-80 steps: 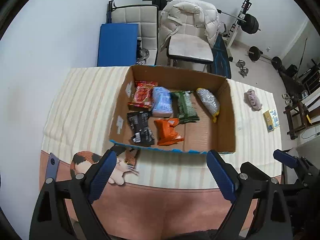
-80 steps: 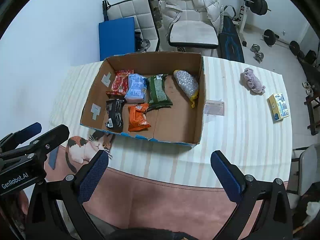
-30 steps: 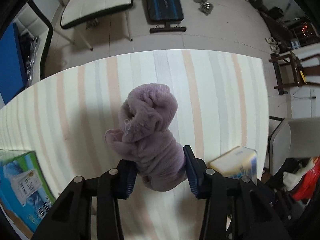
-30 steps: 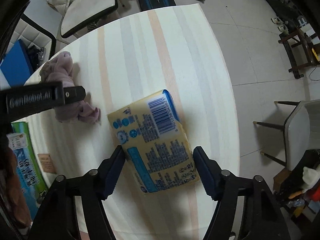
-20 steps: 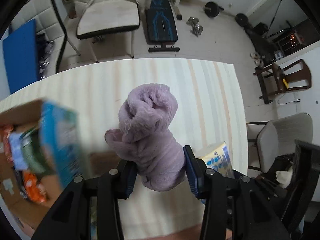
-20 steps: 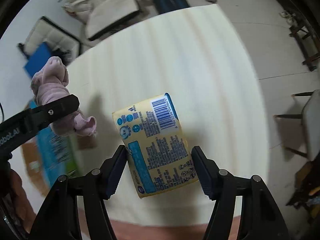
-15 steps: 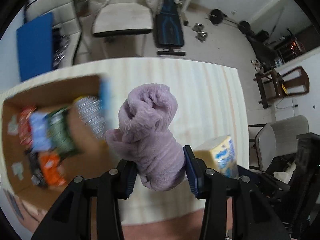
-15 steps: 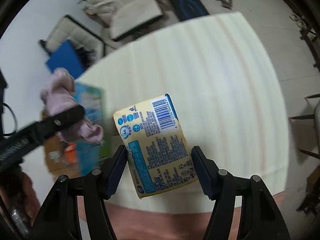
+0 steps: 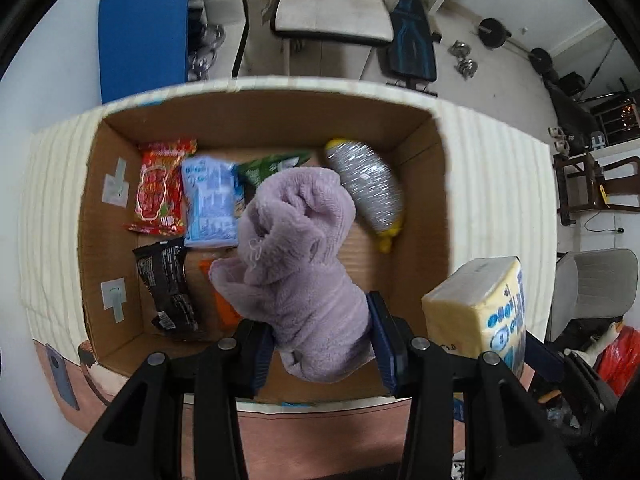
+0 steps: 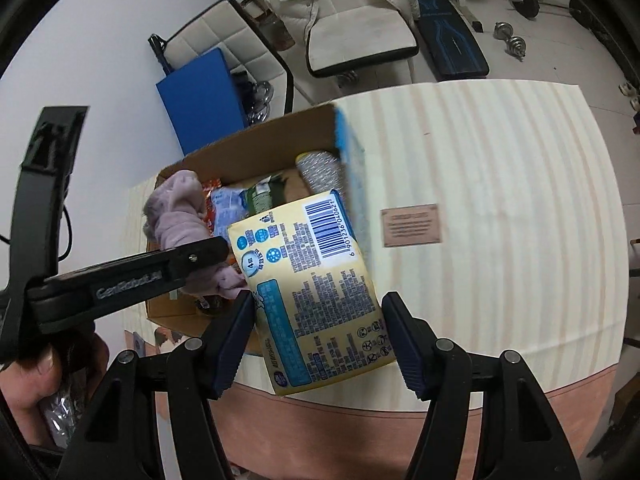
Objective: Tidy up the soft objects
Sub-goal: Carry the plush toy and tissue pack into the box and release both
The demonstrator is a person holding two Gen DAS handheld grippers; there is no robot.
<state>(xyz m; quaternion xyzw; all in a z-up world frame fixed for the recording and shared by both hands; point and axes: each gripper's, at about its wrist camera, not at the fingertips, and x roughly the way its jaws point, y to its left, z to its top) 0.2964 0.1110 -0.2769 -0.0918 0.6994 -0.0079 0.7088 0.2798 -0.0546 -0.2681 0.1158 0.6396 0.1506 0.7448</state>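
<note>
My left gripper (image 9: 320, 340) is shut on a rolled purple fleece cloth (image 9: 296, 256) and holds it in the air above the open cardboard box (image 9: 436, 216). The cloth also shows in the right wrist view (image 10: 176, 216). My right gripper (image 10: 320, 332) is shut on a yellow tissue pack (image 10: 312, 280) with a barcode, held above the table near the box's right wall; the pack also shows in the left wrist view (image 9: 480, 312). Inside the box lie a red packet (image 9: 160, 188), a pale blue packet (image 9: 210, 204), a green packet (image 9: 272, 166), a black packet (image 9: 168, 280), an orange packet partly hidden, and a silver bag (image 9: 368, 192).
The box stands on a striped tablecloth (image 10: 500, 200). A small brown card (image 10: 412, 225) lies on the cloth right of the box. A phone (image 9: 60, 372) lies at the table's near left edge. Chairs, a blue pad and weights stand on the floor beyond.
Both grippers closed on their items on the right of the table, lifted them and carried them left. The cloth now hangs over the box and the tissue pack is beside its right wall.
</note>
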